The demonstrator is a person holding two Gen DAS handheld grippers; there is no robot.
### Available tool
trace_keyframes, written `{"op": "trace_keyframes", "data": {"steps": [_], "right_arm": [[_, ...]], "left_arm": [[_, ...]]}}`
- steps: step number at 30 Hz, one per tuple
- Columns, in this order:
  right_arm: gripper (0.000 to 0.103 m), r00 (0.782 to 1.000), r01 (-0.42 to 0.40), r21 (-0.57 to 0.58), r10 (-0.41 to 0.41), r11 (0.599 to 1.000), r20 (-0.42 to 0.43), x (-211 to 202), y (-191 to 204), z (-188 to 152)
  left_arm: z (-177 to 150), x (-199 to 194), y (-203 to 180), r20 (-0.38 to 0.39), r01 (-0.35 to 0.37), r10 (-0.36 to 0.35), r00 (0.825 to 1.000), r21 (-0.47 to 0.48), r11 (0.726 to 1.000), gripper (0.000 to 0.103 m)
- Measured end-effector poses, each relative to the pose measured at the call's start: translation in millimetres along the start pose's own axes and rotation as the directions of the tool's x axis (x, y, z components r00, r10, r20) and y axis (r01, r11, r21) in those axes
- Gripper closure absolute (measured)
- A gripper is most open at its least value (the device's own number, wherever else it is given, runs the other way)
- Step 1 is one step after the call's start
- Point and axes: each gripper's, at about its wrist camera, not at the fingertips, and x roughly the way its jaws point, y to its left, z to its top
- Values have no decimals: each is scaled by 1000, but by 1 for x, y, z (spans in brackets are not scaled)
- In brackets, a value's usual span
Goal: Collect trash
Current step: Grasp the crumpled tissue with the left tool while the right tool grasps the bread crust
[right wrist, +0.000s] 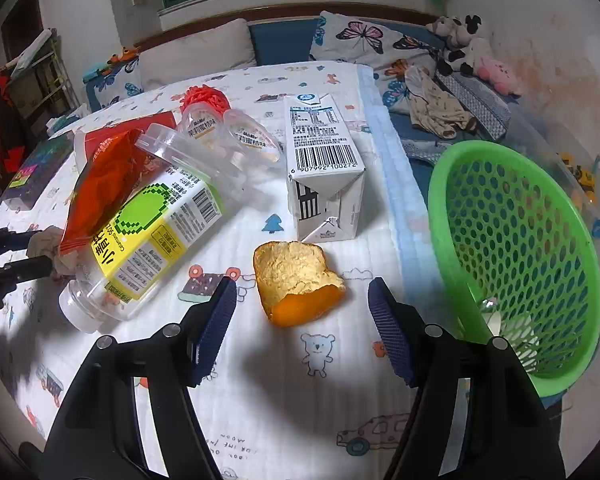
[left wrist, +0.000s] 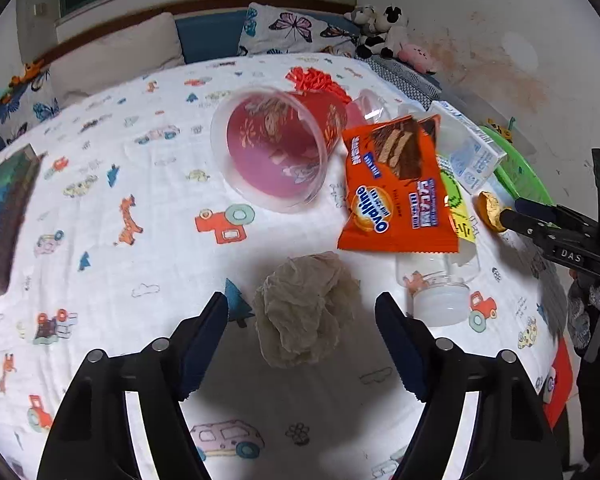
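Left gripper [left wrist: 302, 340]: wide, straddling the crumpled tissue [left wrist: 306, 308]; soft, could slip.
Right gripper [right wrist: 302, 328]: wide around the orange peel [right wrist: 296, 282].
Risk: missing the green basket [right wrist: 516, 256] at right.

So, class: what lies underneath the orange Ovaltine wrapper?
The orange wrapper lies over a clear plastic bottle with a green and yellow label; its white cap end sticks out. The bedsheet beneath is hidden.

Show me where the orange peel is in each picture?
Left wrist view: orange peel at the far right, beside the right gripper.
Right wrist view: orange peel in the middle, ahead of the open gripper.
Shared landmark: the milk carton.
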Motion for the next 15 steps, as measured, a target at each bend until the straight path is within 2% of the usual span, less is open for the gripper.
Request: {"op": "trace_keyframes", "data": {"steps": [5, 10, 15], "right_arm": [[34, 1000, -4, 3, 4, 1000, 0, 2, 0, 0], [36, 1000, -2, -6, 2, 1000, 1, 5, 4, 2], [37, 1000, 7, -12, -8, 1000, -11, 11, 6, 4]], "left_arm": [[0, 13, 5, -16, 4, -5, 1000, -27, 1000, 34], [-1, 14, 2, -8, 24, -24, 1000, -19, 1000, 50], [-1, 10, 2, 5, 15, -15, 1000, -16, 1000, 56]]}}
